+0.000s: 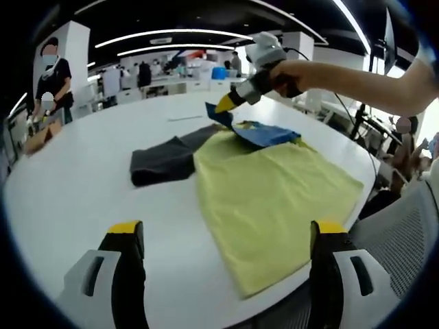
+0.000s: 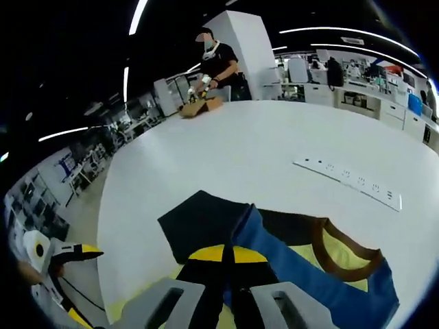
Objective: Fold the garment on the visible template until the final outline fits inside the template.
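The right gripper has its yellow-tipped jaws pressed together on the blue edge of the garment, pinching a fold of it just in front of the camera. In the left gripper view the same tool shows at the far side of the table, held in a person's hand, its yellow tip lifting a blue corner of cloth off the surface.

The left gripper hangs above the near edge of the table with its jaws spread wide apart and nothing between them. In the right gripper view it shows at the lower left, off past the table's rim.

The garment lies on the far end of a yellow sheet, the template. Its blue part is bunched there, and a dark grey part spreads off the sheet to the left onto the bare table. In the right gripper view a brown-trimmed neckline lies open with yellow showing through it. The template's long axis runs from the near table edge away toward the raised corner, and its near corner reaches the table's rim.

The white round table carries a white power strip further out. A person in a dark shirt stands at the far edge beside a cardboard box.
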